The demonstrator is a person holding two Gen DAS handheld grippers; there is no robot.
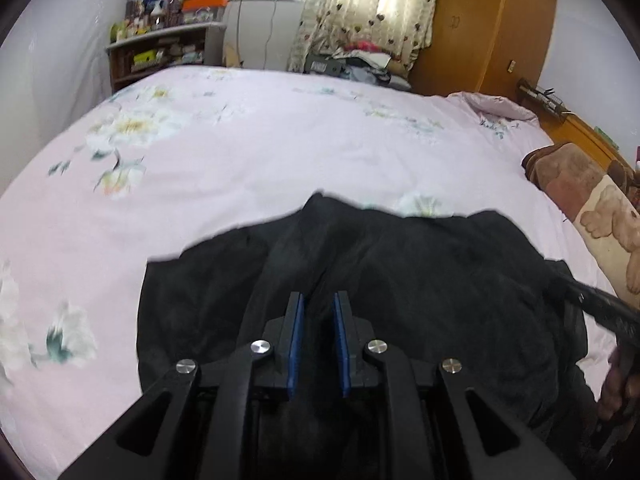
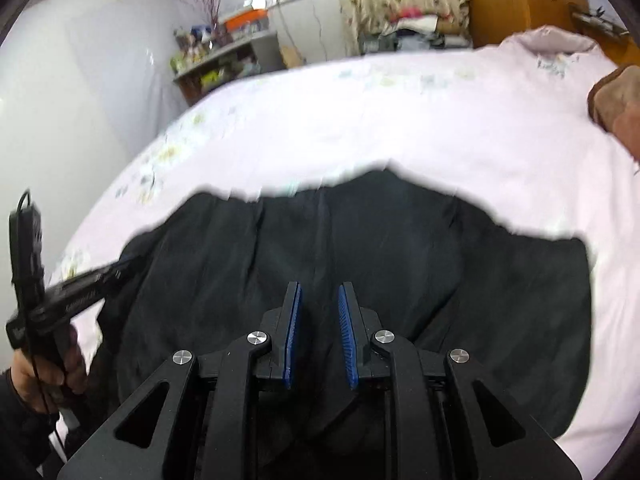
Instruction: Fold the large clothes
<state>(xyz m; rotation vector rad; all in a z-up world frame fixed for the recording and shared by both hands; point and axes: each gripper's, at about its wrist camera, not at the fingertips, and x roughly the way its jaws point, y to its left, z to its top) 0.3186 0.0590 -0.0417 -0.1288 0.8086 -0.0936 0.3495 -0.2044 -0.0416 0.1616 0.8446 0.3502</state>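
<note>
A large black garment [image 1: 400,280] lies spread on the pink floral bedsheet [image 1: 240,140], near the bed's near edge. It fills the lower middle of the right wrist view [image 2: 400,260] too. My left gripper [image 1: 319,304] hovers over the garment with its jaws apart by a narrow gap and nothing between them. My right gripper [image 2: 319,296] is likewise open and empty above the garment. The right gripper's body shows at the right edge of the left wrist view [image 1: 600,304]. The left gripper's body and the hand holding it show at the left of the right wrist view [image 2: 80,280].
A brown blanket with a bear print [image 1: 592,200] lies at the bed's right side. A cluttered shelf [image 1: 160,48] stands by the far left wall. A wooden wardrobe [image 1: 500,20] and a pile of clothes [image 1: 360,60] stand behind the bed.
</note>
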